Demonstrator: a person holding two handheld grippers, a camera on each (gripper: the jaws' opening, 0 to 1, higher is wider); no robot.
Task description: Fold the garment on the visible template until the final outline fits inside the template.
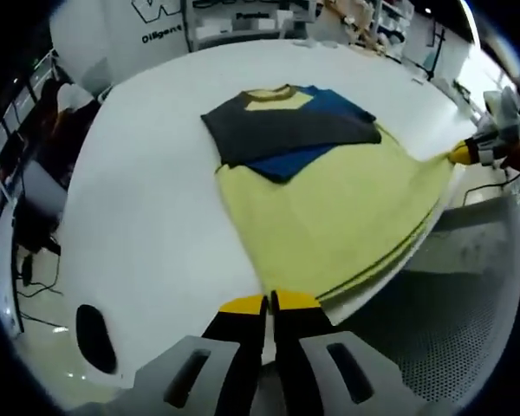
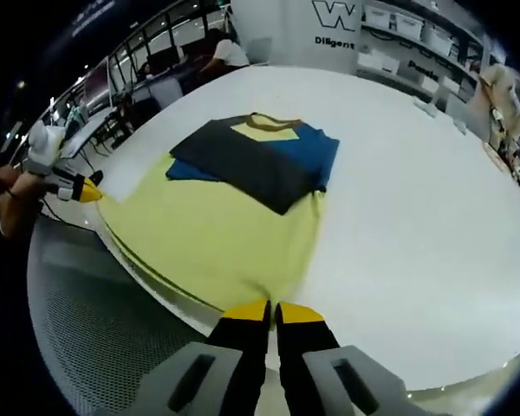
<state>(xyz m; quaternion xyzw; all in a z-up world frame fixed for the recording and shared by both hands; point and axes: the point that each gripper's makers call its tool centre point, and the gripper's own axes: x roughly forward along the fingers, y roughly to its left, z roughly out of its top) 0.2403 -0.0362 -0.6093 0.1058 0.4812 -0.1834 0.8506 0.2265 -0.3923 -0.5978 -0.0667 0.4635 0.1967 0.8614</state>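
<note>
A yellow T-shirt (image 1: 329, 208) (image 2: 217, 234) lies flat on the white table (image 1: 156, 191) (image 2: 416, 208), collar at the far end. Its dark grey sleeve (image 1: 286, 130) (image 2: 243, 160) and blue sleeve (image 1: 329, 102) (image 2: 308, 147) are folded across the chest. The hem hangs at the table's near edge, pulled taut between both grippers. My left gripper (image 1: 271, 303) is shut on one hem corner and appears again at the left of the right gripper view (image 2: 87, 192). My right gripper (image 2: 273, 310) is shut on the other hem corner, also seen at the right of the left gripper view (image 1: 462, 154).
A perforated grey floor (image 1: 451, 329) (image 2: 95, 329) lies below the table's near edge. Shelves and a white banner (image 2: 329, 26) stand behind the table. A seated person (image 2: 221, 52) is at the far side. A dark oval hole (image 1: 95, 338) marks the table near me.
</note>
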